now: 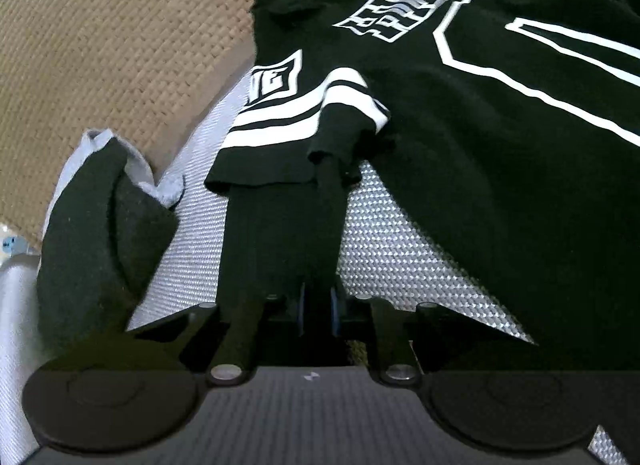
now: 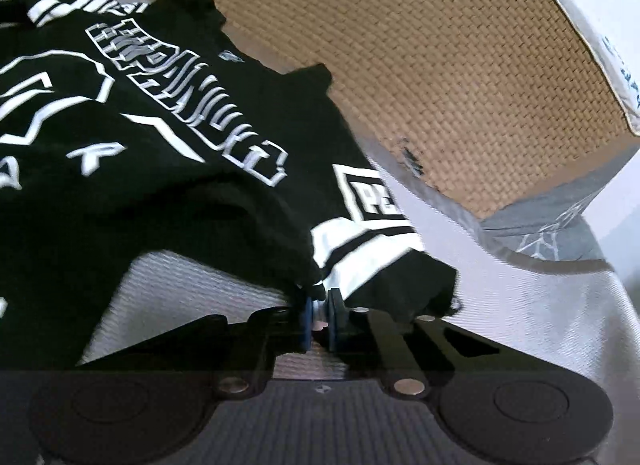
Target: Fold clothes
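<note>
My left tongs [image 1: 318, 297] are clamped on a black fold of the jersey [image 1: 460, 113] at its near sleeve; my right tongs [image 2: 319, 307] pinch the near edge by the striped sleeve [image 2: 360, 249]. Gripping both sides lets me lift evenly. The jersey lies spread on the white sheet [image 1: 392, 249], the woven mat [image 2: 440, 85] beyond it.
</note>
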Motion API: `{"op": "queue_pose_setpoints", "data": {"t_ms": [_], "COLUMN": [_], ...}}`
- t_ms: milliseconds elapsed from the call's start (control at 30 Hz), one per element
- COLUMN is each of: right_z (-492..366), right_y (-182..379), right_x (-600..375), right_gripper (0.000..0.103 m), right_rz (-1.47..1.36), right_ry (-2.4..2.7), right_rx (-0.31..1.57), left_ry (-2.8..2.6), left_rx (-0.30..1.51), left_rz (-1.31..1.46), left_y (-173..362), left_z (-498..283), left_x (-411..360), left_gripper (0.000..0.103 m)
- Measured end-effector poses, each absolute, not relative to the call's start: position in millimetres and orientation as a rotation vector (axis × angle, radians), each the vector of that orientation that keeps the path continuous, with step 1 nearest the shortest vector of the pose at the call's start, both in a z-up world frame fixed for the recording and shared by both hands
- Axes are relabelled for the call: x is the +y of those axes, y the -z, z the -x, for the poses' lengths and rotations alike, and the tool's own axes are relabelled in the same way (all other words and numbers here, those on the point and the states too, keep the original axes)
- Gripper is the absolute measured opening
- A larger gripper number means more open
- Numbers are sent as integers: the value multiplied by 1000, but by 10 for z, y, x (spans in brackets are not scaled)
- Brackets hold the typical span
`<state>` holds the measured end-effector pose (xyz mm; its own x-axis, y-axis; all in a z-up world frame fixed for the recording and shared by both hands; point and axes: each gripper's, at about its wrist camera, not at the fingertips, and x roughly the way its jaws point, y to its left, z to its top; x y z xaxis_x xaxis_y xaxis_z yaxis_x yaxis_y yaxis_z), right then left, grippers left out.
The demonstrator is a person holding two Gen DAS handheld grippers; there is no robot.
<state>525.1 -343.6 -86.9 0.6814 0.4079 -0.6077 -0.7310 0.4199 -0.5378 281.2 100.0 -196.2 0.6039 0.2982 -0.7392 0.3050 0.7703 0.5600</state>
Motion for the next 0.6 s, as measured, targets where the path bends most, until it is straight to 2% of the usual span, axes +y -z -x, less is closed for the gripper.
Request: {"op": "queue_pose_setpoints", "data": {"t_ms": [133,300,367,400,600], "right_z": [-5354,-5378,-5372,-5368,-5421], "right_y": [763,784,760,716,377], "right_x": [-3491,-3566,-3663,-3742,-4136], "right_gripper": [11,14,22,25,27], "right_rz": [913,929,925,902,618], "right_ry": [-723,-756,-768,-779,-815], "right_rx": [421,515,531,537,543], "left_ry": [-41,-57,-50,-38,-32], "left_rx": [944,950,956,951,870], "left_rz": [-727,-687,-687,-674,-513], "left_y": [1994,1975,1978,1977,2003], "left_z": [-2815,-2784,-2742,-2710,-2577], "left_x": [1070,1209,1231,1259,1455], "left_gripper": [15,19,21,21,22]}}
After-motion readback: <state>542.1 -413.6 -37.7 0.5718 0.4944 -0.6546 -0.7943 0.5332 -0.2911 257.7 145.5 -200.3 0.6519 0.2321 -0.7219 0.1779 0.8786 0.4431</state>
